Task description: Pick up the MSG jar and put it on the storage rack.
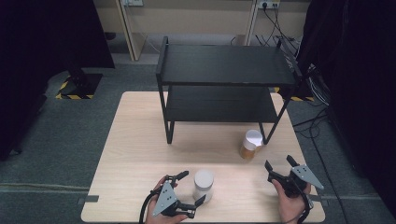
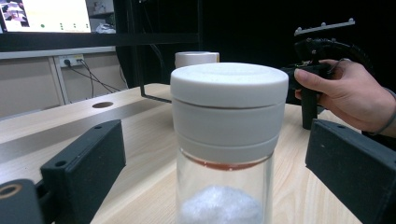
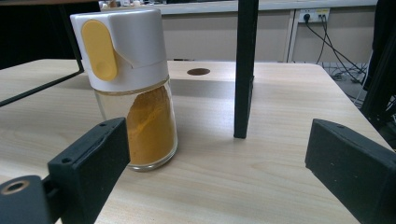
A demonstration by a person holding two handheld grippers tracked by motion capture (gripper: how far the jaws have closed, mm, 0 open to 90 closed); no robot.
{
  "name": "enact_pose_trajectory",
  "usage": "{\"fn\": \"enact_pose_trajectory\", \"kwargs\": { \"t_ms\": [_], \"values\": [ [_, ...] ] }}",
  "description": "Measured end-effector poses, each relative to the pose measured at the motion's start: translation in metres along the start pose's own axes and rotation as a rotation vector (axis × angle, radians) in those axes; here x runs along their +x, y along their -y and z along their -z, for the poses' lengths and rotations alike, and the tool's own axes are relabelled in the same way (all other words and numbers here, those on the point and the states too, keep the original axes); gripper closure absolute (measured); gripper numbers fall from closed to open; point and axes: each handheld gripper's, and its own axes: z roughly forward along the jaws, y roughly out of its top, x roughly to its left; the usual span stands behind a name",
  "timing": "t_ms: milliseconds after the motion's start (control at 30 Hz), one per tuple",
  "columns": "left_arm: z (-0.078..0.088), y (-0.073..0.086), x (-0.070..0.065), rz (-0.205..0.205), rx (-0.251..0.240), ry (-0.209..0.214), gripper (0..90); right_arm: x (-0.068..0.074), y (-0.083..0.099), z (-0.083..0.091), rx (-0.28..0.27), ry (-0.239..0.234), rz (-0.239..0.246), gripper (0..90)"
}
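Observation:
A glass jar with a white lid [image 1: 203, 185] holding white powder stands near the table's front edge. My left gripper [image 1: 194, 188] is open, its jaws either side of this jar [image 2: 228, 140] without touching it. A second jar with a white and yellow cap [image 1: 250, 144] holds orange powder and stands by the shelf's front right leg. My right gripper [image 1: 280, 162] is open, a short way in front of and to the right of that jar [image 3: 133, 88], with nothing between its jaws. In the left gripper view the right gripper [image 2: 310, 74] shows farther off in a hand.
A black two-level shelf [image 1: 224, 84] stands on the far half of the wooden table [image 1: 140, 140]; its front right leg [image 3: 245, 70] rises just right of the orange-powder jar. Cables trail on the floor at the right [image 1: 313, 121].

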Motion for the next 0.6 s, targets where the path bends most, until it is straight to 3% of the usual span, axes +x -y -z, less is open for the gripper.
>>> {"fn": "enact_pose_trajectory", "kwargs": {
  "t_ms": [367,600],
  "values": [
    [-0.015,-0.004,-0.001,-0.008,0.015,0.024,6.2,-0.001,0.000,0.000,-0.001,-0.002,-0.005,6.7],
    [-0.018,-0.005,-0.002,-0.006,0.021,0.022,13.8,-0.001,0.000,0.000,0.001,-0.003,-0.007,6.6]
  ]
}}
